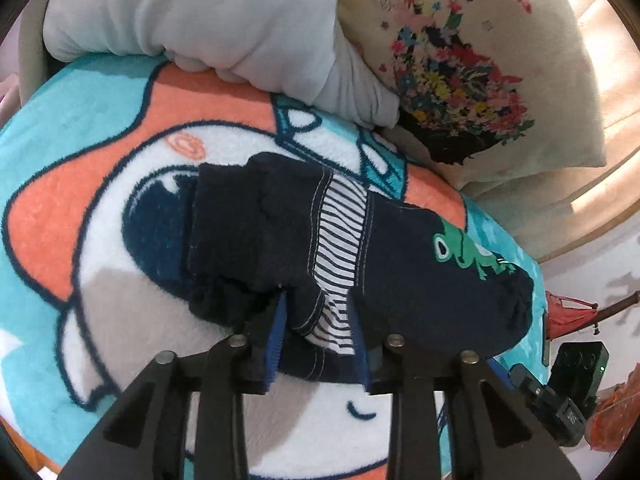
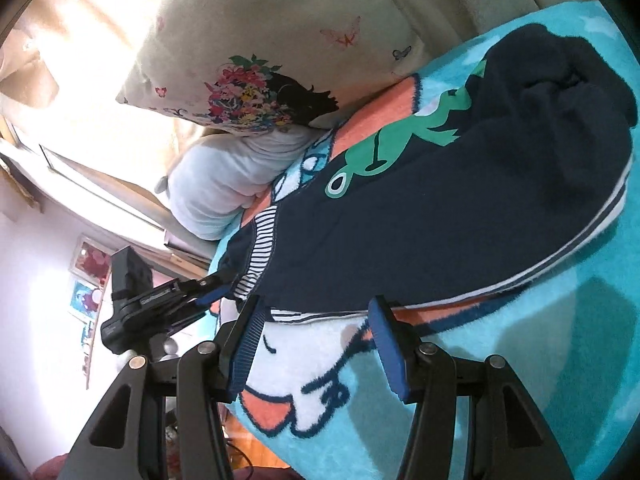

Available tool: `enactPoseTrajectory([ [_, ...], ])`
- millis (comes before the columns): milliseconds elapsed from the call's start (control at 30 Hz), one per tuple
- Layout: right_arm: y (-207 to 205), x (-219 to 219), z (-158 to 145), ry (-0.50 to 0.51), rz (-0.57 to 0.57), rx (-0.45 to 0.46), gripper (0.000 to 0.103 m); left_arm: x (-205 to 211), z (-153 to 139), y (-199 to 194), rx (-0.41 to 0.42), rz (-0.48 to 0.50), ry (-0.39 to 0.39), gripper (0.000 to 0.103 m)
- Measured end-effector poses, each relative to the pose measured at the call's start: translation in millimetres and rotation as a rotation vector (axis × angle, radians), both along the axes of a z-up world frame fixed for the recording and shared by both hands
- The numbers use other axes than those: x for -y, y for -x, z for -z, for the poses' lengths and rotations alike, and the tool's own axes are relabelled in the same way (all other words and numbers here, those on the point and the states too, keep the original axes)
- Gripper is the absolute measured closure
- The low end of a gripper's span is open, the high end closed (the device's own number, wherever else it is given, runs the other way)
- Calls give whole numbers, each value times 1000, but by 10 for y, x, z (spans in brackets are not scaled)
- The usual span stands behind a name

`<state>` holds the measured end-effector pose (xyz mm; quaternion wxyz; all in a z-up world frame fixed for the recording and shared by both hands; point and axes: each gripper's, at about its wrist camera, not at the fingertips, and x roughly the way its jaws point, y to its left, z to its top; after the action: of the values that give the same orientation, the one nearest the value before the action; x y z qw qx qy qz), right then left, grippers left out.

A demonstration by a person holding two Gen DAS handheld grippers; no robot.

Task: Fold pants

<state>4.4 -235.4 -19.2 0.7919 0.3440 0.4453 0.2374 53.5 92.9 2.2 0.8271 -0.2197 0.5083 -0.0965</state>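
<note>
Small navy pants (image 1: 420,256) with a green frog print and a striped white inset lie on a cartoon blanket (image 1: 100,184). My left gripper (image 1: 318,320) has its jaws around a fold of the pants' near edge by the striped part, closed on the cloth. In the right wrist view the pants (image 2: 420,220) lie ahead, folded over with the waistband bunched at the far right. My right gripper (image 2: 316,320) is open, its jaws straddling the pants' near hem, just touching it. The left gripper (image 2: 192,292) shows at the left, at the pants' striped end.
A floral cushion (image 1: 472,64) and a white pillow (image 1: 224,24) lie beyond the pants against a beige sofa back. The blanket's edge (image 2: 280,432) drops off near my right gripper, wooden floor below.
</note>
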Motion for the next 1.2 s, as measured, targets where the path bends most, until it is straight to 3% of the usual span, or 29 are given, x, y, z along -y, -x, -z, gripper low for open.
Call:
enactPoseTrajectory([
  [67,-8,-3,23,-15,-6,6,45,19,13,-8,1,7,-6,70],
  [100,2,-12,33,-25,-9,10,45,30,7,-9,8,11,-12,75],
  [133,2,-22,30,-35,-16,14,45,34,-6,-4,17,9,-12,91],
  [167,1,-34,28,-43,-24,19,45,26,-18,-2,22,13,-10,97],
  [400,-6,-250,-10,-98,-99,52,45,-40,-258,111,102,-3,2,99],
  [700,-223,-717,218,-187,-181,-40,41,-27,-422,156,149,13,13,99],
  [800,-322,-771,300,-224,-152,-82,40,-52,-464,185,160,16,21,99],
  [967,-373,-611,272,-197,-49,-84,40,-104,-521,212,175,22,29,99],
  [1200,-308,-40,125,-83,170,-48,40,-139,-523,183,176,22,26,99],
])
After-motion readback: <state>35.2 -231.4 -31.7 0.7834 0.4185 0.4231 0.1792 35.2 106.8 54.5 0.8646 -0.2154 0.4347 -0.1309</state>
